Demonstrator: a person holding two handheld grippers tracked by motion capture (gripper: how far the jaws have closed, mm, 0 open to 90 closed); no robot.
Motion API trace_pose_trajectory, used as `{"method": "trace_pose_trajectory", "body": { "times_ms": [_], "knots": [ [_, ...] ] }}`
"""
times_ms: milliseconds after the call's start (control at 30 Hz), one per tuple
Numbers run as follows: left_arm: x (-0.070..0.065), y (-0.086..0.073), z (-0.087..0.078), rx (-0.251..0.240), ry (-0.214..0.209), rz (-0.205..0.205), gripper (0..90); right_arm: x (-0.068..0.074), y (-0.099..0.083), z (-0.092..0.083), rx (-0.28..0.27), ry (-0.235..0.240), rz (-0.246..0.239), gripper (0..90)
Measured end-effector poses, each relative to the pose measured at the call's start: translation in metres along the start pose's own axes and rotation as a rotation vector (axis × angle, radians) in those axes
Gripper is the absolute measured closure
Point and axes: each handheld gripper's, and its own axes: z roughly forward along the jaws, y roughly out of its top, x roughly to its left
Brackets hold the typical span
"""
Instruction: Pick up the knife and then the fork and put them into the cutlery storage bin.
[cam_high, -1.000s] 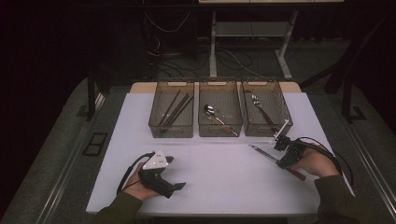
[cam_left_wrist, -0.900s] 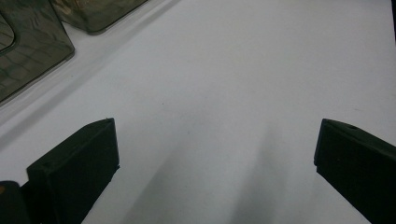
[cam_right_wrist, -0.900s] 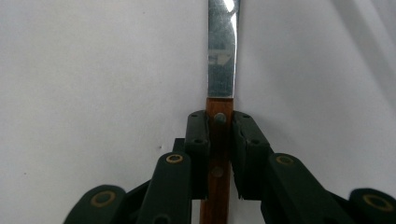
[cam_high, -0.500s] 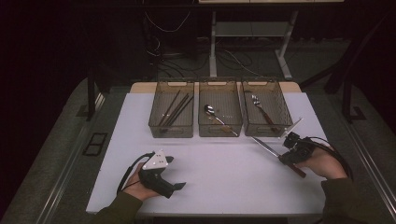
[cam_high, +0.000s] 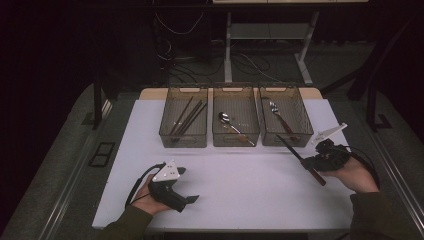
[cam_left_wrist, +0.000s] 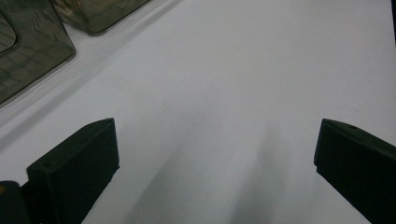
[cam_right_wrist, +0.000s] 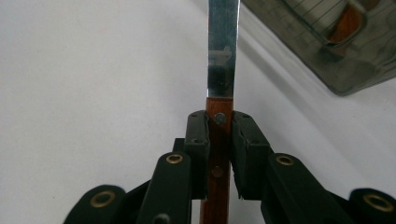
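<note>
Beside fork bin (cam_high: 304, 126): right claw (cam_right_wrist: 219, 135) clamps knife (cam_right_wrist: 222, 56).

The right gripper (cam_right_wrist: 219, 154) clamps a wooden-handled knife (cam_right_wrist: 220, 84) (blade pointing away) above the white table (cam_right_wrist: 93, 70).

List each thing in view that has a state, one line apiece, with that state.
knife: clamped by its wooden handle, blade pointing toward the bins
right gripper: jaws shut on the knife
left gripper: jaws open, nothing between them
left bin: holds dark chopsticks
middle bin: holds a spoon
right bin: holds a fork
</note>
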Motion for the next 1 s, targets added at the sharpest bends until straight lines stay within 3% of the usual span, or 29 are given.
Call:
{"method": "trace_pose_trajectory", "body": {
  "times_ms": [200,367,700,1000],
  "knots": [
    [0.0,0.0,0.0,-0.003,0.0,0.0,0.0,-0.003,-0.003,-0.005,-0.063,0.002,0.015,77.8],
    [0.0,0.0,-0.001,-0.009,-0.004,-0.007,0.0,-0.006,-0.005,-0.011,-0.12,-0.007,0.058,77.7],
    [0.003,0.0,0.001,-0.038,-0.026,-0.069,0.0,-0.015,-0.006,-0.024,-0.26,-0.034,0.113,77.7],
    [0.003,0.0,0.003,-0.033,-0.024,-0.076,0.0,-0.021,-0.003,-0.031,-0.341,-0.057,0.147,77.7]
  ]
}}
